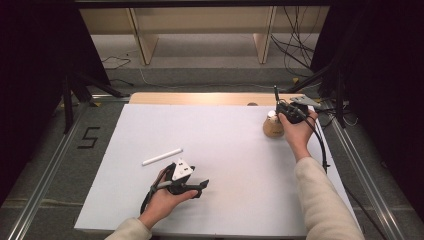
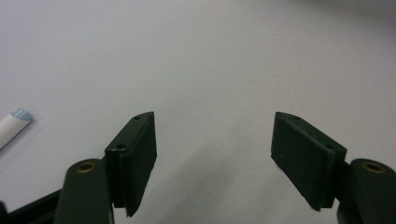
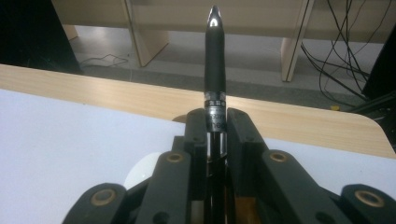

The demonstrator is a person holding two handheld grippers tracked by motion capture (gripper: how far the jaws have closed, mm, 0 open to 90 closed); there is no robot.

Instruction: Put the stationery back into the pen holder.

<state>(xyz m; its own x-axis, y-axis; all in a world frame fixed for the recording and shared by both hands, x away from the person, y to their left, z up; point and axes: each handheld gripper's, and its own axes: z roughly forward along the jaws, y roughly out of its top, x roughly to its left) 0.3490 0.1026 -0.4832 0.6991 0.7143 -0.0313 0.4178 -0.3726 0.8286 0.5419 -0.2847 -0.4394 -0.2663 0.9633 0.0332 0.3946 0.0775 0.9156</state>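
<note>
A slim black pen stands upright between the jaws of my right gripper, which is shut on its lower barrel. In the high view this gripper is at the far right of the white mat, with the pen poking up just above a rounded brown holder with a white top. My left gripper rests low near the mat's front, jaws open and empty. A white stick lies on the mat just beyond it, and its end shows at the left edge of the left gripper view.
The white mat covers most of a wooden table. Shelving legs and loose cables are on the floor behind. Metal rails run along both sides of the table.
</note>
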